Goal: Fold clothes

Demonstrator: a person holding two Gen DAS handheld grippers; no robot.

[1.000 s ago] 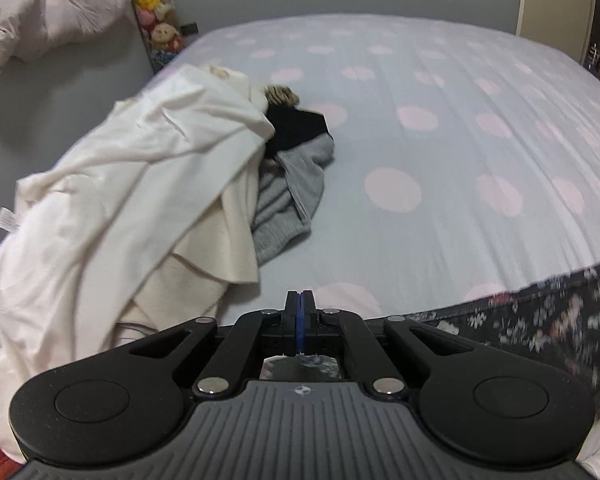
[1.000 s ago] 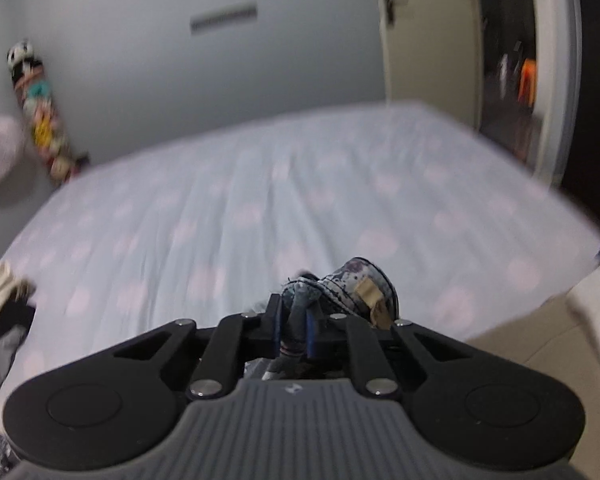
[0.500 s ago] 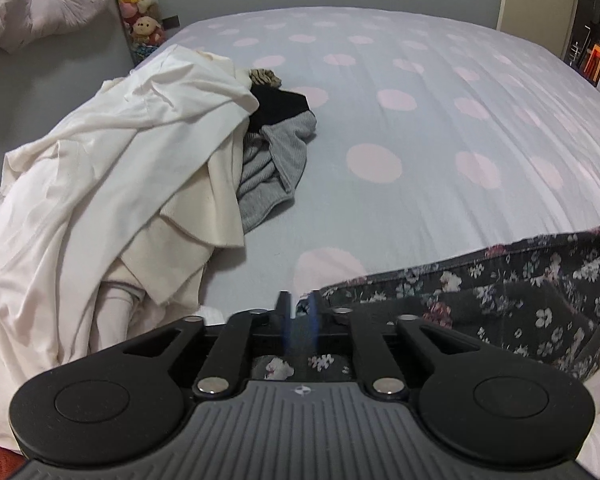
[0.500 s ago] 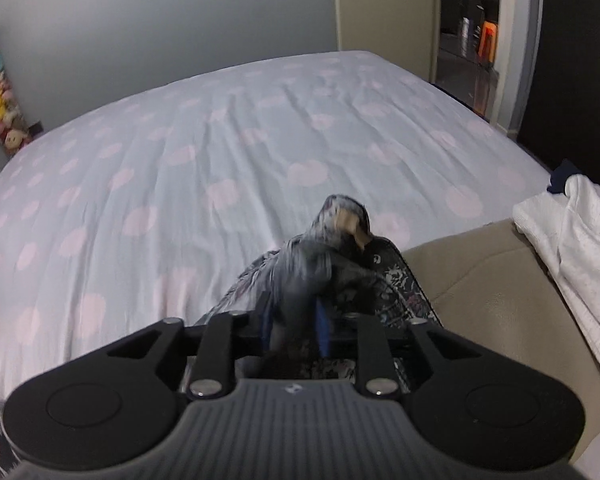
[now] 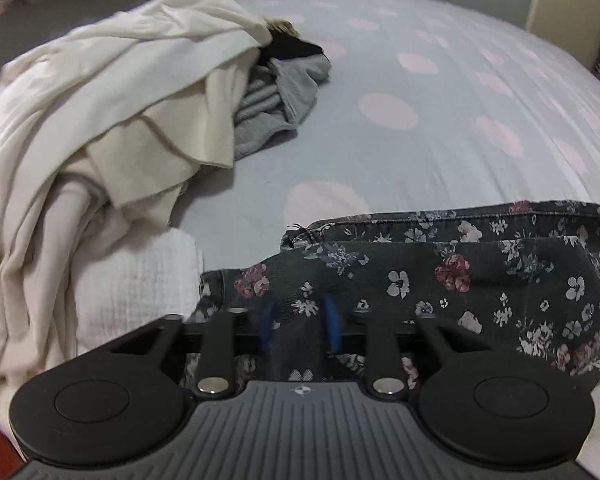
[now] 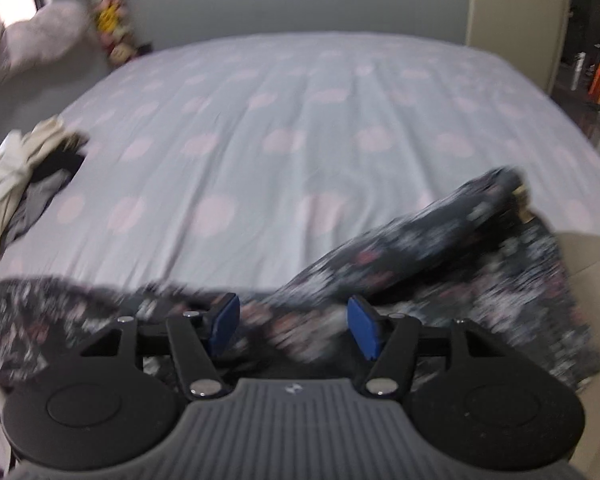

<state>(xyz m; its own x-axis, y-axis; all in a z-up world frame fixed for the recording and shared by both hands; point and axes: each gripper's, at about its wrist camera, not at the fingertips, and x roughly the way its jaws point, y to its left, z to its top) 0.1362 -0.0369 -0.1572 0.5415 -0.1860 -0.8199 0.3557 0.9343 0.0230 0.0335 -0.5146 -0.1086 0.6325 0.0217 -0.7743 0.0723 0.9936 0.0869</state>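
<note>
A dark floral garment (image 5: 460, 280) lies spread along the near edge of the bed, blurred in the right wrist view (image 6: 420, 248). My left gripper (image 5: 299, 326) hangs low over its left end. Its blue pads (image 5: 332, 328) stand a little apart, the cloth lies between and under them, and they do not press on it. My right gripper (image 6: 294, 326) is over the garment's right part. Its jaws are opening wide, and the fabric lies loose below them, gripped by neither pad (image 6: 364, 332).
The bed sheet (image 5: 420, 80) is pale blue with pink dots. A pile of cream clothes (image 5: 100, 100) with a grey garment (image 5: 276, 108) fills the left side, and a white textured cloth (image 5: 140, 272) lies near me. A beige cloth (image 6: 592, 256) is at the right and a door (image 6: 512, 20) beyond.
Both grippers have come down toward the bed with the floral garment, which now lies on the sheet. The right jaws opened off its bunched end; the left pads parted.
</note>
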